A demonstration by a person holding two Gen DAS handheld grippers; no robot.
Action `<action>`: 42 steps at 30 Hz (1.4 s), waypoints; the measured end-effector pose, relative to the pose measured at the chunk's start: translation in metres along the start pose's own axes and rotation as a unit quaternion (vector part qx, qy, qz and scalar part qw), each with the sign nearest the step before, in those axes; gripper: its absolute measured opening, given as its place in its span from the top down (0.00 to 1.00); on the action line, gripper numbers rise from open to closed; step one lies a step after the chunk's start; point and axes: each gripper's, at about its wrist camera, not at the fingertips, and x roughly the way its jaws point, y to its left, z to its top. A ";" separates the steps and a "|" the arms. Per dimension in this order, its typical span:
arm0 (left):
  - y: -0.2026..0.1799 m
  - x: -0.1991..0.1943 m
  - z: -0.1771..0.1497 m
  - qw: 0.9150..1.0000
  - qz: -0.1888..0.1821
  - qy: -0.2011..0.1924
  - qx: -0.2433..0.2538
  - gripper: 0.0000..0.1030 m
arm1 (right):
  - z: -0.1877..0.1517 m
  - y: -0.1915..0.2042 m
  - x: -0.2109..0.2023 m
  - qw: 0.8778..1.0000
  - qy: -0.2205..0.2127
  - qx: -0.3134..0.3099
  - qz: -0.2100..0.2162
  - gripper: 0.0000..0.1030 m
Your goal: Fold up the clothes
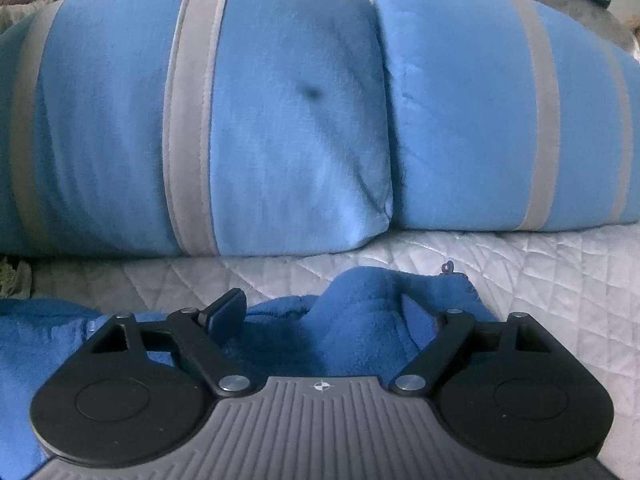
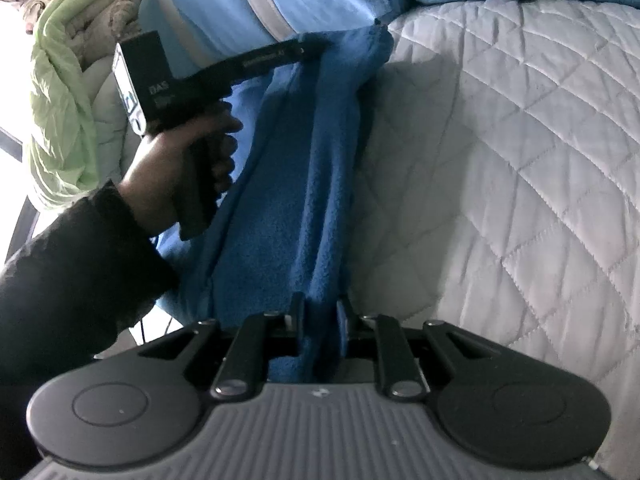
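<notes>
A deep blue fleece garment (image 2: 296, 184) lies in a long bunched strip on the white quilted bed cover (image 2: 500, 160). My right gripper (image 2: 320, 320) is shut on the near end of it, with the cloth pinched between both fingers. At the far end, a hand (image 2: 168, 160) in a dark sleeve (image 2: 80, 264) holds my left gripper (image 2: 308, 46) against the cloth. In the left wrist view the left gripper (image 1: 320, 312) is open, its fingers wide apart with the garment (image 1: 360, 320) heaped between them. A fold covers part of the right finger.
Two light blue pillows with grey stripes (image 1: 280, 120) (image 1: 480, 120) stand close behind the garment along the bed's far side. A folded green and beige quilt (image 2: 60, 100) is piled at the left. Bare quilted cover (image 1: 540, 280) stretches to the right.
</notes>
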 end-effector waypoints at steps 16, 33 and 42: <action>-0.013 -0.099 -0.004 1.000 -0.005 -0.001 -0.030 0.12 | 0.010 -0.006 -0.023 0.982 -0.071 -0.018 -0.175 0.00; -0.084 -0.198 -0.106 0.990 -0.042 0.129 -0.027 0.00 | 0.018 -0.037 -0.043 0.941 -0.118 0.010 -0.317 0.00; -0.123 -0.143 -0.144 0.981 -0.027 0.190 -0.029 0.00 | 0.022 -0.069 -0.059 0.918 -0.135 0.020 -0.372 0.00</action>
